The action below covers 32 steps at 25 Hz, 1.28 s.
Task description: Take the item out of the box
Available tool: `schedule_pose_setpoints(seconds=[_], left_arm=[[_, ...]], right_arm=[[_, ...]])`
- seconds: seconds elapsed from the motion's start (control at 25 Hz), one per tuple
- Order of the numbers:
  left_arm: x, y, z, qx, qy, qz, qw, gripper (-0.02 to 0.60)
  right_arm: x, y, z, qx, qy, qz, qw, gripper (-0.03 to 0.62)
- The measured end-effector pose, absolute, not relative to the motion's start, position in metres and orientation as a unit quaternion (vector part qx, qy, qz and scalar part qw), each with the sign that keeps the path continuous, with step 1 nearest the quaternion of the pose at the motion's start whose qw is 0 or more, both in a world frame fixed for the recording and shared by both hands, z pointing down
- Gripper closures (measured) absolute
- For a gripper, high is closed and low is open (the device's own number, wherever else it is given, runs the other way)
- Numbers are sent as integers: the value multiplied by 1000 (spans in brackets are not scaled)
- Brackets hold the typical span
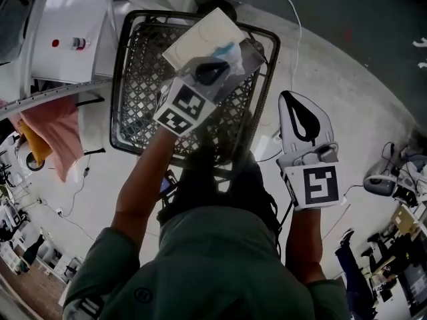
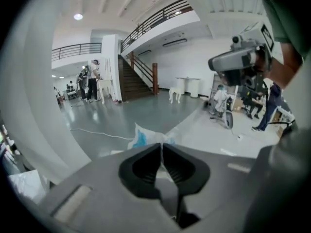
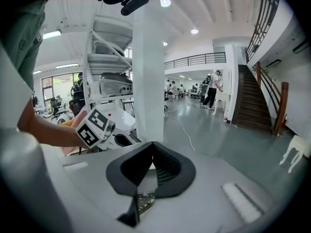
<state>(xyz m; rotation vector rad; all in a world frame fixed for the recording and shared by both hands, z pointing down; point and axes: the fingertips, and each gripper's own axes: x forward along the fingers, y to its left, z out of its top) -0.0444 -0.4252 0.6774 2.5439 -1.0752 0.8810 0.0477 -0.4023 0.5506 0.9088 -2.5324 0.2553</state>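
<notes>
Left gripper point(image 1: 217, 69) pinched shut on edge of clear bagged packet point(image 1: 200, 35), held over mesh basket point(image 1: 127, 79); packet extends away beyond jaws. Right gripper point(image 1: 297, 109) closed, empty, well apart rightward.

Hidden areas, head view
The left tool point(image 1: 217, 69) covers the near end of the clear plastic bag with white card point(image 1: 200, 35); the person's head point(image 1: 213, 179) hides the near rim of the black wire-mesh basket point(image 1: 119, 79).

We're in a big open hall: glossy grey floor point(image 2: 146, 115), white walls point(image 2: 194, 57), a staircase point(image 2: 132, 84) climbing to a railed balcony point(image 2: 77, 49), a white pillar point(image 3: 148, 81), round ceiling lights point(image 3: 165, 2) and a cable point(image 2: 97, 131) lying on the floor.
</notes>
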Motion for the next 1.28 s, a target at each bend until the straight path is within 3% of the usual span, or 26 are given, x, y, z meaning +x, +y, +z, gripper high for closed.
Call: schedule_pose_setpoints(seconds=[0.56, 1.28], left_arm=[[-86, -358, 481, 873, -411, 262, -6, 563], [-122, -272, 328, 855, -448, 229, -125, 563]], right_arm=[[31, -358, 426, 328, -927, 3, 182, 588], [26, -291, 313, 339, -927, -73, 144, 586]])
